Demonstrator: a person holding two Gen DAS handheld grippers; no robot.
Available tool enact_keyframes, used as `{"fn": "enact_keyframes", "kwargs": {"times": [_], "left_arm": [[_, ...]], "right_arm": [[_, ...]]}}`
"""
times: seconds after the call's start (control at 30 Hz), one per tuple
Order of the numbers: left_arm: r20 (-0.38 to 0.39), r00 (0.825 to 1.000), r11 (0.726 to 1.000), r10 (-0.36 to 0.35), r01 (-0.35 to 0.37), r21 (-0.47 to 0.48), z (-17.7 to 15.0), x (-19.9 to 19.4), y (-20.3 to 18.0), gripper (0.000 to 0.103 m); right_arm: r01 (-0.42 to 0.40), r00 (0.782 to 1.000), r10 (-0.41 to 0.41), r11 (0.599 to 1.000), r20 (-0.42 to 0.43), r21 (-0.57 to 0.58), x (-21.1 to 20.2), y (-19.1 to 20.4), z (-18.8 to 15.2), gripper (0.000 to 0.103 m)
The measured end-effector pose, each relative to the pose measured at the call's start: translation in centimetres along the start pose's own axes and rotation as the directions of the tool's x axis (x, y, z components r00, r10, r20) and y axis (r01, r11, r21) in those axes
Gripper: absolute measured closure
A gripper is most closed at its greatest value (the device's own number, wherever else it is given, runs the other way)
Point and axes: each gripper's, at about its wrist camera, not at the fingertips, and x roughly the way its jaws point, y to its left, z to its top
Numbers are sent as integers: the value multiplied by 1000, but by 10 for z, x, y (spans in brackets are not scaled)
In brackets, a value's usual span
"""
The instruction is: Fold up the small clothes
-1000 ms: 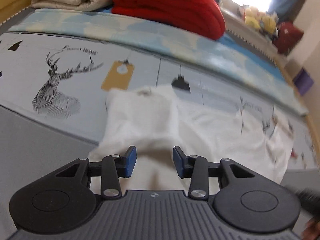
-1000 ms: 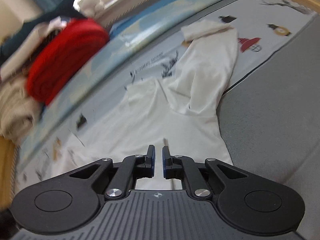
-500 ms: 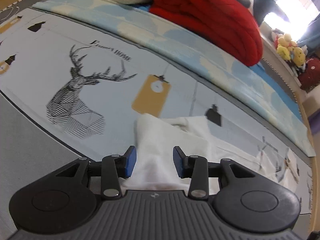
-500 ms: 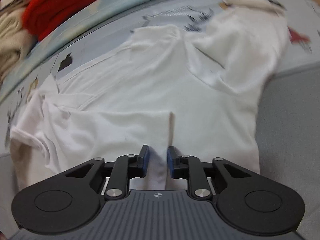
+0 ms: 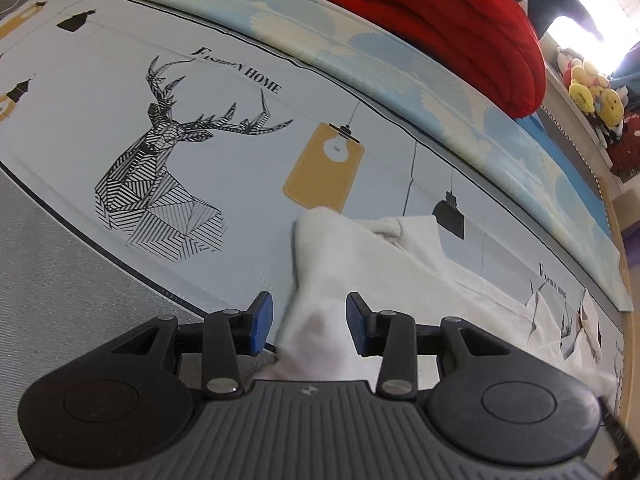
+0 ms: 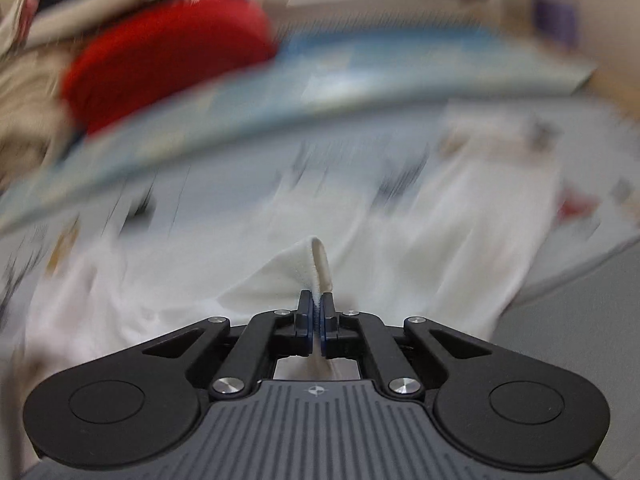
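Observation:
A small white shirt [image 5: 360, 264] lies spread on a printed mat [image 5: 200, 80]. In the left wrist view my left gripper [image 5: 310, 322] is open, its blue pads on either side of a raised fold of the shirt, not pinching it. In the right wrist view my right gripper [image 6: 316, 314] is shut on a hemmed edge of the white shirt [image 6: 316, 260] and holds it lifted above the rest of the cloth [image 6: 440, 240]. The right view is blurred by motion.
The mat carries a deer print [image 5: 160, 160] and a yellow lamp print [image 5: 324, 168]. A red folded blanket [image 5: 440, 20] and beige bedding lie at the back. Plush toys [image 5: 592, 88] sit at the far right. Grey fabric [image 5: 60, 280] borders the mat.
My right gripper has closed on the shirt's edge and lifted it, swinging fast. My left gripper has stayed open and moved closer over the shirt's fold.

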Motion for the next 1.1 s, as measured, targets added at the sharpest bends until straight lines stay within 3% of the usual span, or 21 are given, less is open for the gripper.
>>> {"fn": "enact_keyframes", "kwargs": {"times": [0.03, 0.23, 0.3, 0.37, 0.4, 0.43, 0.5, 0.57, 0.67, 0.7, 0.73, 0.8, 0.9, 1.0, 1.1], "left_arm": [[-5, 1000, 1000, -4, 4, 7, -1, 1, -1, 59], [-61, 998, 998, -33, 36, 48, -9, 9, -8, 59], [-77, 996, 996, -52, 57, 63, -13, 11, -11, 59], [-101, 992, 992, -78, 87, 86, -17, 13, -15, 59], [-110, 990, 991, -88, 99, 95, -19, 15, -16, 63], [-122, 987, 989, -100, 112, 100, -22, 16, -16, 74], [-152, 980, 986, -129, 143, 83, -25, 20, -14, 88], [-174, 976, 984, -128, 146, 98, -29, 22, -14, 92], [-224, 975, 972, 1, 52, 230, -41, 34, -13, 95], [-209, 974, 959, 85, -22, 284, -43, 38, -9, 100], [-190, 974, 948, 123, -58, 314, -42, 40, -4, 100], [-201, 976, 970, 81, -31, 240, -33, 37, 6, 101], [-106, 992, 974, 69, -44, 220, -20, 22, 4, 98], [-61, 998, 991, 10, -2, 136, -8, 18, 5, 88], [-39, 999, 997, -19, 22, 78, -4, 25, 3, 81]], "right_arm": [[46, 999, -46, 999, 23, 3, 2, -7, 3, 101], [65, 984, -52, 995, -170, 71, 44, -33, -8, 97], [88, 986, -76, 993, -149, 78, 42, -34, -5, 93], [83, 991, -72, 992, -111, 95, 36, -35, -1, 83], [86, 993, -77, 991, -91, 98, 33, -36, 1, 77], [90, 994, -83, 991, -75, 98, 31, -35, 1, 74], [90, 994, -84, 990, -64, 109, 28, -36, 2, 74], [85, 995, -77, 987, -67, 134, 26, -38, 2, 74], [61, 995, -50, 987, -81, 151, 28, -39, 2, 74], [43, 996, -30, 987, -90, 153, 28, -38, 1, 74], [20, 995, -4, 988, -102, 155, 30, -37, 1, 74], [-40, 988, 64, 985, -140, 168, 33, -34, -1, 73], [-102, 960, 152, 972, -235, 213, 46, -32, -8, 73], [-68, 937, 129, 979, -324, 191, 58, -29, -18, 72], [-42, 929, 106, 982, -355, 185, 64, -31, -24, 72]]}}
